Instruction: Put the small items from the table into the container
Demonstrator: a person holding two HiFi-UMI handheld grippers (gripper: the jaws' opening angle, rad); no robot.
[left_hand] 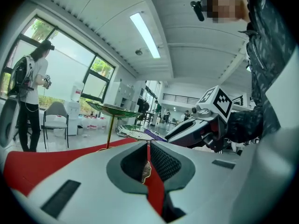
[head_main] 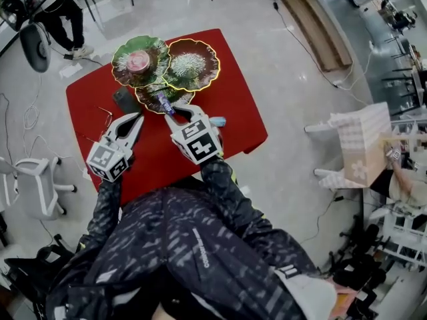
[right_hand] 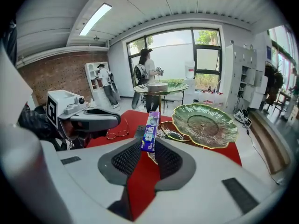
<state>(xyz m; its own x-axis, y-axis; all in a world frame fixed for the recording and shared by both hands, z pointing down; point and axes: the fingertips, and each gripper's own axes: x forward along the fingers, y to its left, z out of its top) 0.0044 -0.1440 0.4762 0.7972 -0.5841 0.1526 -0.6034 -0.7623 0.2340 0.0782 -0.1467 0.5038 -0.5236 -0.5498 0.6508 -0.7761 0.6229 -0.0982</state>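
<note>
- A pair of glasses (head_main: pixel 105 117) lay on the red tabletop (head_main: pixel 233 105), just left of the left tool's tips.
- The left tool (head_main: pixel 135 119) sat left of the right tool, pointing at the dish stand. Its jaws stood together in a narrow line, with nothing between the pads.
- A dark flat object (head_main: pixel 125 99) lay on the tabletop just ahead of the left tool's tips. What it was could not be told.
- The container, a tiered stand of leaf-shaped dishes (head_main: pixel 151 73), stood ahead of both tools. In the right gripper view, one green dish (right_hand: pixel 204 125) lay ahead and to the right of the right tool, and a smaller low dish (right_hand: pixel 174 133) lay directly ahead.
- A purple gum pack (right_hand: pixel 150 132) stood upright between the pads of the right tool (right_hand: pixel 148 147). In the head view the pack (head_main: pixel 163 101) was at the near edge of the low dish.
- The right tool's jaws were narrow and clamped on the pack's lower end.
- A small bluish item (head_main: pixel 219 121) lay on the tabletop just right of the right tool's marker cube.
</note>
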